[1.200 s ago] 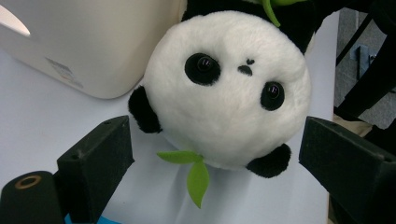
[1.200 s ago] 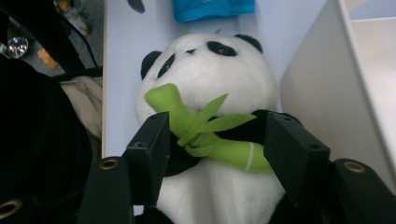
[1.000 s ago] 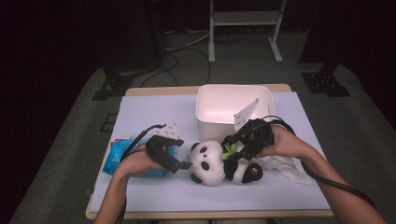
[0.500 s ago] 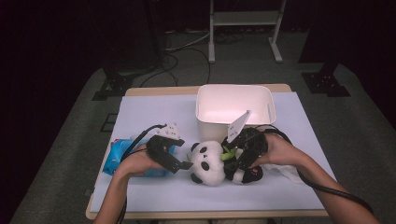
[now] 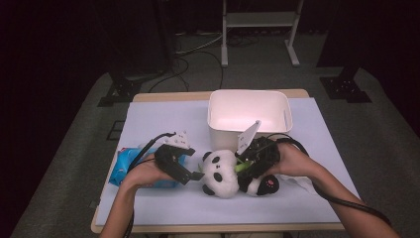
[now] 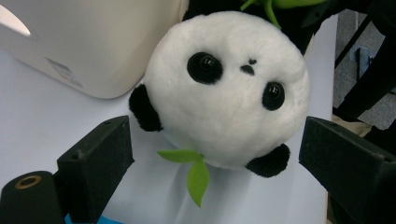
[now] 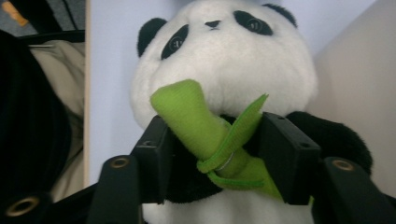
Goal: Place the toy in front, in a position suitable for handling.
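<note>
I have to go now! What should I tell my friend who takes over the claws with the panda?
Right claw: closed around the panda's green bamboo stick and chest.
Left claw: open, jaws either side of the panda's head, not touching.
The panda lies on the table just in front of the white bin; a blue packet is under the left hand.
Done: the grab. Left: probably lifting it into the bin.

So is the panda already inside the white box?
No, the panda plush lies on the table sheet in front of the white bin, with the right gripper closed on its green bamboo.
</note>
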